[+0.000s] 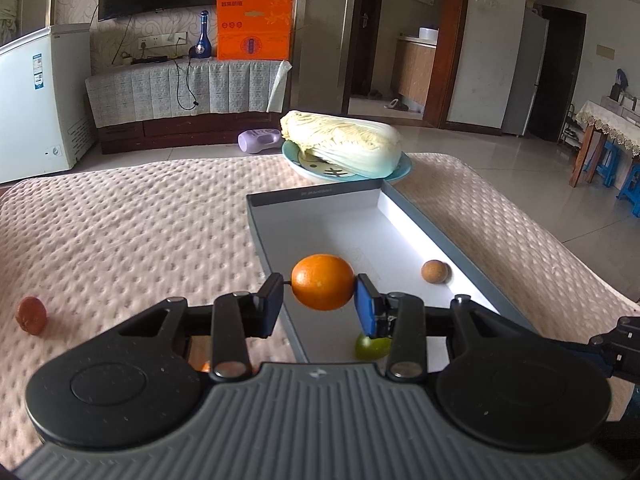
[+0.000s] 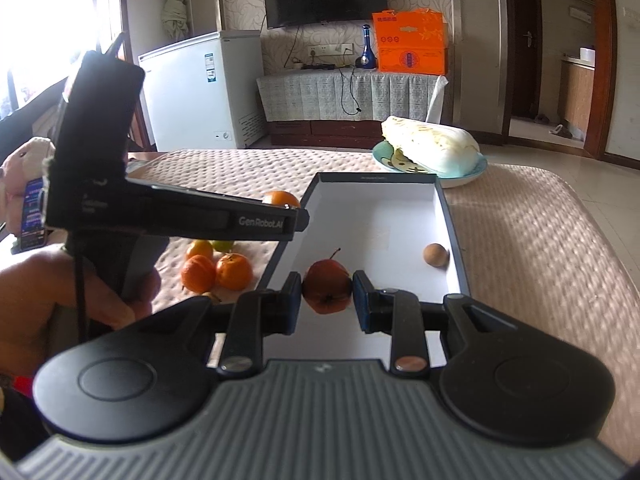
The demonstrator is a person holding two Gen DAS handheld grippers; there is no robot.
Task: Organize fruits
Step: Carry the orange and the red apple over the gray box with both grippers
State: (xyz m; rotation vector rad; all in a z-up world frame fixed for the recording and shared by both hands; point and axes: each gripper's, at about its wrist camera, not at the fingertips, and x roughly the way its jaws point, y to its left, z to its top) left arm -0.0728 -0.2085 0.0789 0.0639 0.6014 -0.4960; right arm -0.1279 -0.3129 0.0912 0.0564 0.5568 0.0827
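Note:
My left gripper [image 1: 319, 294] is shut on an orange [image 1: 322, 276], held above the near left rim of the grey box [image 1: 316, 194]. A small brown fruit [image 1: 435, 271] and a green fruit [image 1: 372, 347] lie on the box's white floor. In the right wrist view, my right gripper [image 2: 327, 280] is shut on a small red fruit with a stem [image 2: 326, 294], held over the near end of the box [image 2: 376, 178]. The left gripper [image 2: 296, 220] shows at the left with the orange [image 2: 281, 199] peeking above it.
Several oranges [image 2: 218, 270] and a green fruit [image 2: 223, 245] lie on the quilted cloth left of the box. A wrinkled red-orange fruit [image 1: 31, 315] sits far left. A cabbage [image 1: 344, 142] rests on a blue plate [image 1: 404, 170] behind the box. A hand [image 2: 100, 300] grips the left tool.

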